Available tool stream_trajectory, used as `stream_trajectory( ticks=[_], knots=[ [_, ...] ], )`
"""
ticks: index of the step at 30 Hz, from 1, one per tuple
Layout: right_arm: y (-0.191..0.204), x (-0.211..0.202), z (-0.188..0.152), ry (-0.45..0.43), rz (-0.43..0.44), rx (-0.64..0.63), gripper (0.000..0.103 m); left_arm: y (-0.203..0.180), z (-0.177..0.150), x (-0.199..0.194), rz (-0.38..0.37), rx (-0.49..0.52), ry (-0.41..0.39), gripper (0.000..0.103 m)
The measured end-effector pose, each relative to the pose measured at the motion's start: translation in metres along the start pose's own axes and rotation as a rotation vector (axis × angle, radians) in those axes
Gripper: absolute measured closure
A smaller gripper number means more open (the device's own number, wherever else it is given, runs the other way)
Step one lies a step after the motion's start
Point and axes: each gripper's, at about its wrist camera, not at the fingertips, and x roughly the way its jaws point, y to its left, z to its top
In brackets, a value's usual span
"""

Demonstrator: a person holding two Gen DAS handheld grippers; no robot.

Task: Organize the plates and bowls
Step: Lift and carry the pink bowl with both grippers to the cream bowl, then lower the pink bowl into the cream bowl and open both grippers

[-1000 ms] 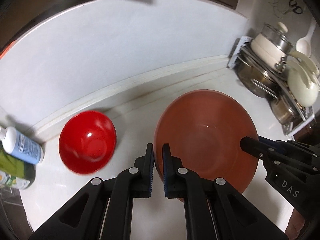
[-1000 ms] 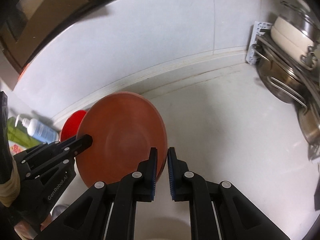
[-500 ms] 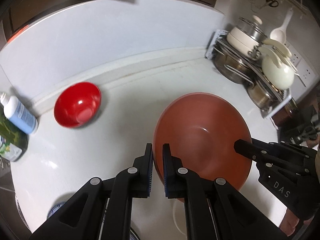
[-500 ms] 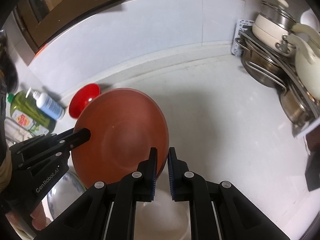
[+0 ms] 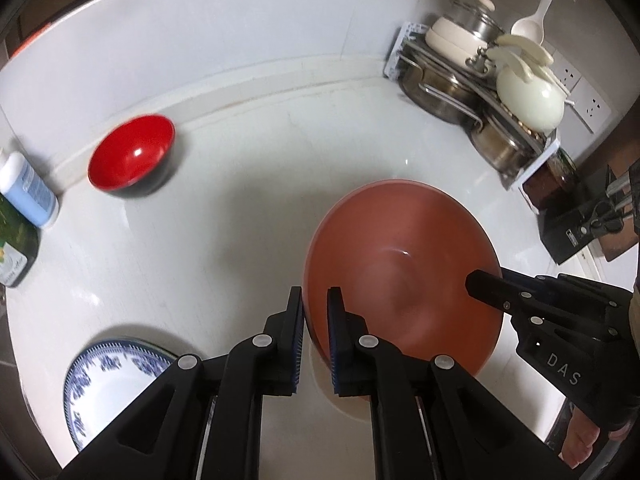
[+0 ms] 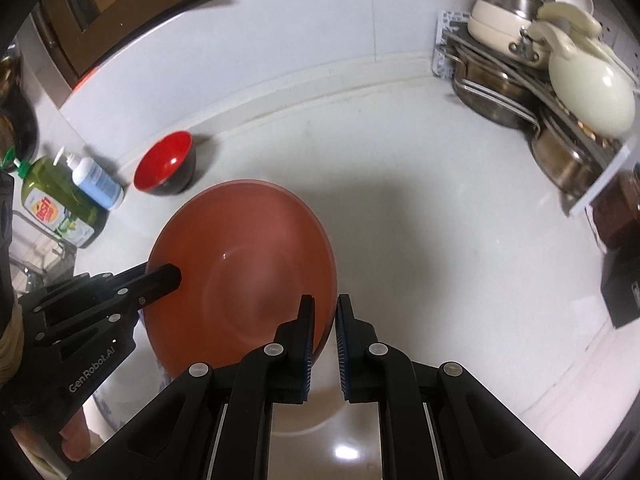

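The white counter [image 5: 248,208] lies below the big terracotta bowl [image 5: 404,276], which hangs between both tools. The left gripper [image 5: 312,344] pinches its left rim, the right gripper [image 6: 323,342] its right rim — each equally near. A blue-patterned plate [image 5: 108,384] lies below-left (the likely landing spot, I judge); the red bowl [image 5: 132,156] sits well apart.
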Motion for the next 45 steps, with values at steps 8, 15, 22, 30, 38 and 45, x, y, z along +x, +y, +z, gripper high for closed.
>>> stream_trajectory(
  ticks=[8,15,22,30,38,45],
  knots=[
    [-0.004,0.006,-0.021,0.038,-0.007,0.013,0.091,-0.002,-0.018,0.012,-0.005,-0.004,0.051,0.09],
    [-0.01,0.016,-0.033,0.079,0.003,0.03,0.091,-0.002,-0.029,0.021,-0.002,-0.004,0.084,0.09],
    [-0.013,0.026,-0.043,0.116,-0.001,0.033,0.091,-0.005,-0.034,0.031,-0.004,0.002,0.112,0.089],
    [-0.016,0.031,-0.045,0.128,-0.003,0.034,0.091,-0.007,-0.036,0.037,-0.003,0.007,0.126,0.087],
    [-0.018,0.037,-0.046,0.144,0.009,0.042,0.09,-0.007,-0.036,0.04,-0.007,0.004,0.129,0.084],
    [-0.019,0.041,-0.048,0.154,0.02,0.044,0.089,-0.006,-0.036,0.04,-0.02,-0.002,0.13,0.079]
  ],
)
